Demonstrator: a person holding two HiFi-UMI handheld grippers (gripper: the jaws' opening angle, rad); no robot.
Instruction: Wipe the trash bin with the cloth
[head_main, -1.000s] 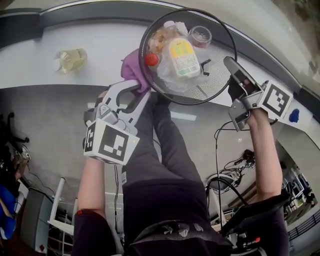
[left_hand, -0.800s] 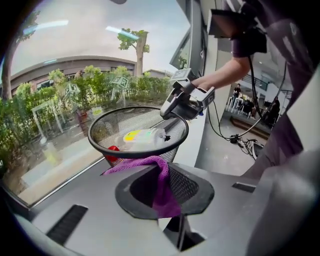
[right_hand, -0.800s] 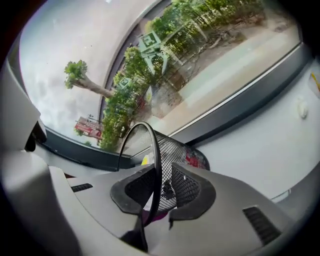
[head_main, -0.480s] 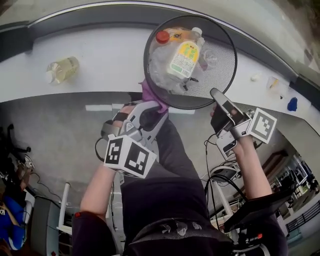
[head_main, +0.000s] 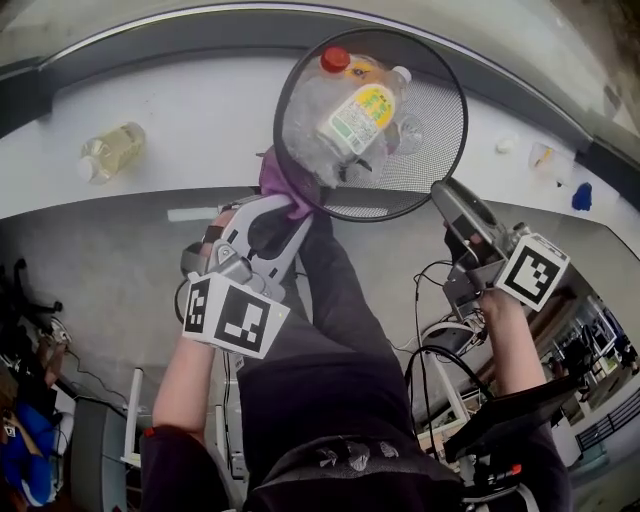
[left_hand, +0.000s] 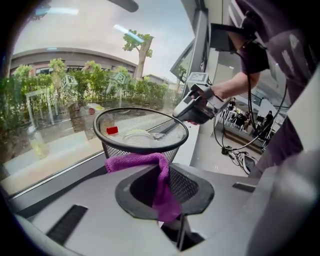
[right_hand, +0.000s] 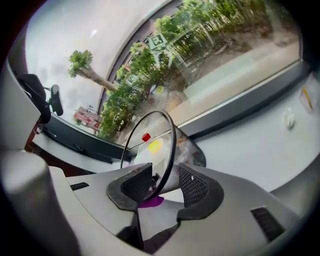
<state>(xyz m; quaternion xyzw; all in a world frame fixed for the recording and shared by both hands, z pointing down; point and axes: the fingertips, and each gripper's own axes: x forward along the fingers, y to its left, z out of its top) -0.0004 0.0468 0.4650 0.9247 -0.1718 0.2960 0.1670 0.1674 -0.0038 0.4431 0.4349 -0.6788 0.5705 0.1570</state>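
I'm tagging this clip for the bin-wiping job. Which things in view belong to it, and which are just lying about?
In the job: trash bin; purple cloth, clamped in the left tongs at the bin's side; right tongs, which have just been opening, bin's rim between them.
Lying about: bottle on the ledge; small blue thing on the ledge.

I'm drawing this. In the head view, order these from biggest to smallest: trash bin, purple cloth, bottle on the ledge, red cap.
1. trash bin
2. bottle on the ledge and purple cloth: about alike, cloth partly hidden
3. red cap
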